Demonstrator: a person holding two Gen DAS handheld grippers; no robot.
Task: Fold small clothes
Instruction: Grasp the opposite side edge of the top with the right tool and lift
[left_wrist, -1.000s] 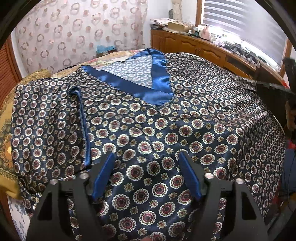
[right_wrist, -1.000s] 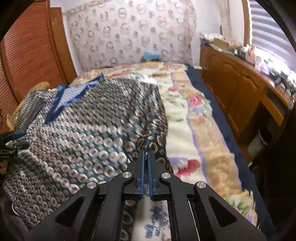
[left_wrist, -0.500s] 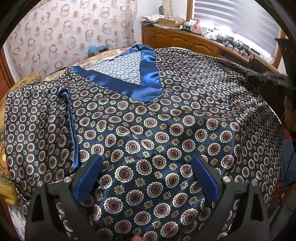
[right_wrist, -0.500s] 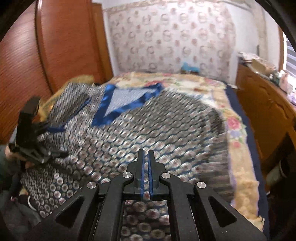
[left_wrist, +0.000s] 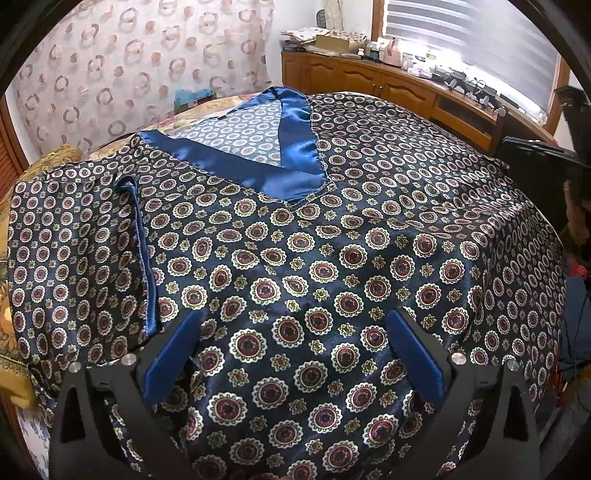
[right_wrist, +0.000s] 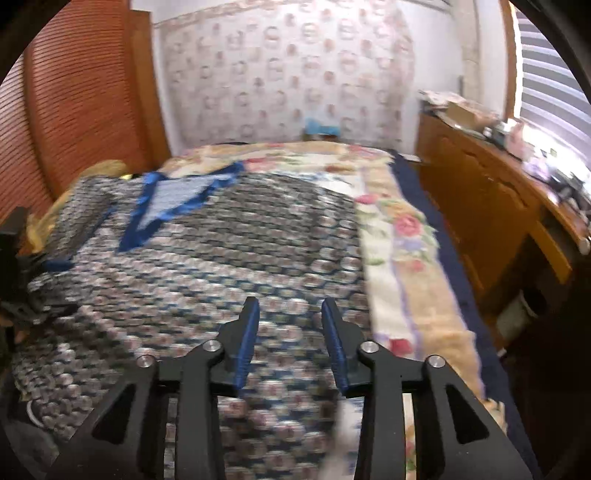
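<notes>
Garment: patterned satin top (left_wrist: 332, 229) lies flat on the bed (right_wrist: 402, 236), V-neck (left_wrist: 295, 162) at the far end, long axis running away from both tongs
Left gripper (left_wrist: 291, 354): jaws opening wide, empty, over the near hem
Right gripper (right_wrist: 290, 332): jaws opening, nothing between them, nearer the top's right edge

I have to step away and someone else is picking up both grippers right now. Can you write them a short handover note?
Left gripper: wide open above the patterned satin top, holding nothing.
Right gripper: jaws opening, nothing pinched between them; its view is blurred.
The top lies spread front-up on the floral blanket, blue V-neck trim toward the far wall. The sleeve on the left gripper's side lies on the body, its blue cuff edge showing.
Done: garment laid out, both grips let go.
Left: folding the right gripper's side in, if not already done (too blurred to tell), then folding the hem up toward the collar.
</notes>
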